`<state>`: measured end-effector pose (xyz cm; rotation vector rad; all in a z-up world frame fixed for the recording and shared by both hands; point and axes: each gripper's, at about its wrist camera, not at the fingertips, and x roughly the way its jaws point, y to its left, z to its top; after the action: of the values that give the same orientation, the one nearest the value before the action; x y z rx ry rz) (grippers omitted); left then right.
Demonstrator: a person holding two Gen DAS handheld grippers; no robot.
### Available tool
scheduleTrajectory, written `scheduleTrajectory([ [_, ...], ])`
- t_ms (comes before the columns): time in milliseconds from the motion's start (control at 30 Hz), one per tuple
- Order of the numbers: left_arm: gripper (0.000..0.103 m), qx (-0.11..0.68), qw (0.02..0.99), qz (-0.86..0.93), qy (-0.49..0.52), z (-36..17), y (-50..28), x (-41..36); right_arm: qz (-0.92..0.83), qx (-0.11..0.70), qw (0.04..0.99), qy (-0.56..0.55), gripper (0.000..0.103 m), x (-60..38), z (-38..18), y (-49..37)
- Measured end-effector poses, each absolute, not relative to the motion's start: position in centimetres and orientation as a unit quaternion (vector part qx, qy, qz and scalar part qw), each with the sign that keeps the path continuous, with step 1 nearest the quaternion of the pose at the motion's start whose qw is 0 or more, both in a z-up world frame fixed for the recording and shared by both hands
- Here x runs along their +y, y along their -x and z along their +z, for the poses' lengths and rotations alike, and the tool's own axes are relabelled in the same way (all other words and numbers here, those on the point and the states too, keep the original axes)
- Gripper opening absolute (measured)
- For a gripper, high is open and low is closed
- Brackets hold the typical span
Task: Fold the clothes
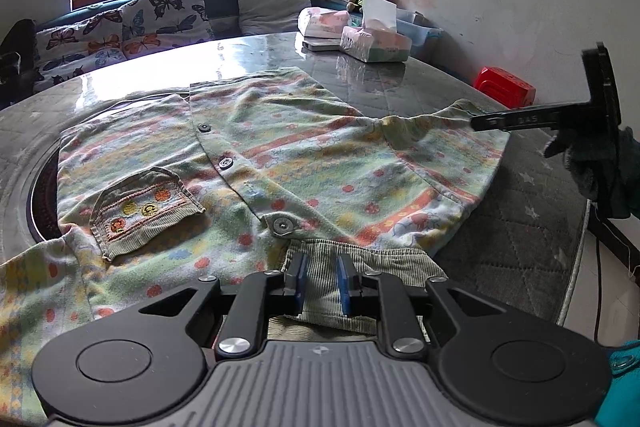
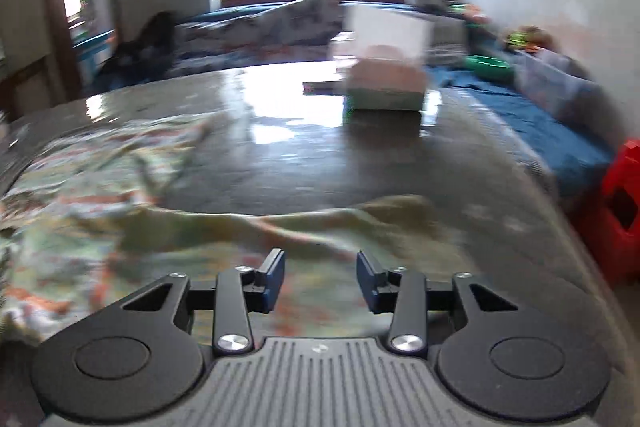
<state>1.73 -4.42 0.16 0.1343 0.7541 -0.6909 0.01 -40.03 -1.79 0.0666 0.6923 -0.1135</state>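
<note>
A small patterned green and orange button-front garment (image 1: 256,163) lies spread on the round table (image 1: 400,83), with a corduroy pocket (image 1: 140,211) on its left half. My left gripper (image 1: 322,285) is open, its blue pads on either side of the ribbed corduroy collar (image 1: 348,255) at the near edge. My right gripper (image 2: 320,279) is open just above the garment's sleeve (image 2: 304,227); it also shows in the left wrist view (image 1: 476,123) at the sleeve's end. The right wrist view is blurred.
Tissue packs (image 1: 376,43) and a flat box (image 1: 320,45) stand at the table's far side. A red stool (image 1: 504,87) stands off the table's right edge. A bench with butterfly cushions (image 1: 132,23) runs behind under the window.
</note>
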Motion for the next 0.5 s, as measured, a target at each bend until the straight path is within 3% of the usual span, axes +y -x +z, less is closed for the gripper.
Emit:
scheduleTrajectory([
  [133, 0.034, 0.356, 0.872, -0.329, -0.067, 0.4, -1.6, -4.7, -0.099, 0.329, 0.938, -0.045, 0.050, -42.2, -2.2, 0.7],
  [200, 0.045, 0.352, 0.874, -0.327, -0.070, 0.6, -1.4, -4.8, -0.113, 0.324, 0.938, -0.051, 0.053, -42.9, -2.4, 0.9],
  [500, 0.055, 0.343, 0.881, -0.316, -0.078, 1.2, -1.1, -5.2, -0.145, 0.314, 0.936, -0.069, 0.056, -44.4, -3.6, 1.1],
])
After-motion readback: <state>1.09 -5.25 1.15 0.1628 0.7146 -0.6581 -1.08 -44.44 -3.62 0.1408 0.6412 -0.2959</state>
